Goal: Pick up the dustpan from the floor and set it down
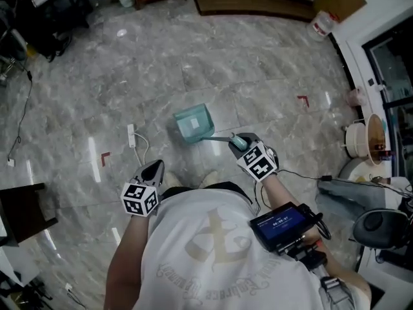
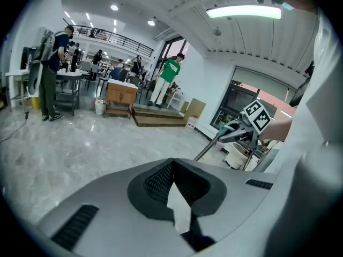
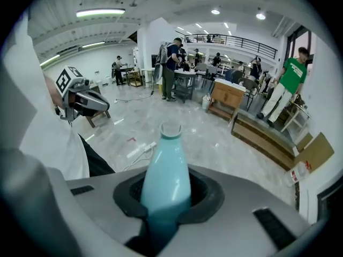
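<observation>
The grey marbled floor (image 1: 213, 70) spreads wide in front of the person (image 1: 206, 250) in the white T-shirt, and the teal dustpan (image 1: 193, 123) is out over it, just ahead of them. From above I cannot tell whether the pan rests on the tiles or hangs clear of them.

Its long handle (image 1: 219, 138) runs from the pan back and to the right, straight into the right gripper (image 1: 240, 142). So the pan lies forward and to the left of those fingers, with the rod's whole length between. I reckon the set-down turns on that: the weight is at the far end of the long axis, and the pan may swing about the grip unless the hand lowers it along the handle's line.

The right gripper's jaws are clamped on the teal grip (image 3: 165, 181) at the handle's end, which fills the gap and pokes out past the pads. The left gripper (image 1: 153, 170) is off to the left, near the pan but apart from it and the handle. Its jaws are drawn together at the tips, with nothing of the dustpan in them.

A white power strip (image 1: 131, 135) lies on the floor left of the pan, worth steering wide of.
</observation>
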Available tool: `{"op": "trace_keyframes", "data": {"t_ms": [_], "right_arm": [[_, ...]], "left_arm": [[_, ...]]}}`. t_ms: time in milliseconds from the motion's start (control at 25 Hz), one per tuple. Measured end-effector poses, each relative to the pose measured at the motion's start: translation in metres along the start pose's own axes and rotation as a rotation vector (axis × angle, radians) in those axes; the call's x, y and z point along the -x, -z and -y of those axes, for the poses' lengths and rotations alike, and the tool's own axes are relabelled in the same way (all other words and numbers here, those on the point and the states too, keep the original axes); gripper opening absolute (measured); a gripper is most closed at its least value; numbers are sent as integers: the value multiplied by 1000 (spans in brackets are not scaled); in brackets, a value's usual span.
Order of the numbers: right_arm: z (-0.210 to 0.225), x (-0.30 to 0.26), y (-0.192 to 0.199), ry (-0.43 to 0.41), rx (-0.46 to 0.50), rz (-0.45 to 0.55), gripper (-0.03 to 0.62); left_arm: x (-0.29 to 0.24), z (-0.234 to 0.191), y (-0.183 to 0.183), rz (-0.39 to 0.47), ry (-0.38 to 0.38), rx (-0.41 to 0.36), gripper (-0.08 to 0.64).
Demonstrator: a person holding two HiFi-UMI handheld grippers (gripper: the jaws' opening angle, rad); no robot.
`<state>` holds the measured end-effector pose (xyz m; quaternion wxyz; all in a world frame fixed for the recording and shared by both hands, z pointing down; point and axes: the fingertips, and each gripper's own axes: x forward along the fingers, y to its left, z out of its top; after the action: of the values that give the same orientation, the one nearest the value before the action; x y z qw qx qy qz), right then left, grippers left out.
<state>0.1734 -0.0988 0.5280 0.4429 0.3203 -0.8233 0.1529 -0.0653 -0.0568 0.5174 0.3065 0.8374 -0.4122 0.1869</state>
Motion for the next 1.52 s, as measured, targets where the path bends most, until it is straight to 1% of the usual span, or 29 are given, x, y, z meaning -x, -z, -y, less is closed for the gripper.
{"op": "trace_keyframes", "data": {"t_ms": [200, 440, 720, 840, 920, 1000, 1120, 1320, 1520], "right_arm": [[-12, 3, -44, -9, 57, 36, 87], [-27, 11, -86, -25, 131, 72, 87], [-57, 15, -115, -36, 186, 98, 87], [-59, 13, -125, -34, 192, 106, 87], [-65, 9, -127, -41, 176, 108, 87], [-79, 4, -121, -55, 162, 101, 87], [-86, 0, -119, -55, 156, 91, 87], [-99, -13, -120, -63, 168, 62, 87], [-104, -19, -117, -60, 179, 43, 87]], "left_arm": [[13, -13, -5, 26, -5, -3, 12], [26, -25, -13, 59, -9, -13, 12], [47, -42, -18, 104, -16, -16, 12], [48, -49, -25, 116, -18, -29, 12], [51, -55, -24, 115, -16, -31, 12], [58, -60, -15, 119, -12, -12, 12], [64, -65, -13, 131, -6, 1, 12], [71, -75, -6, 121, -10, 12, 12], [67, -69, -3, 132, 8, 28, 12]]}}
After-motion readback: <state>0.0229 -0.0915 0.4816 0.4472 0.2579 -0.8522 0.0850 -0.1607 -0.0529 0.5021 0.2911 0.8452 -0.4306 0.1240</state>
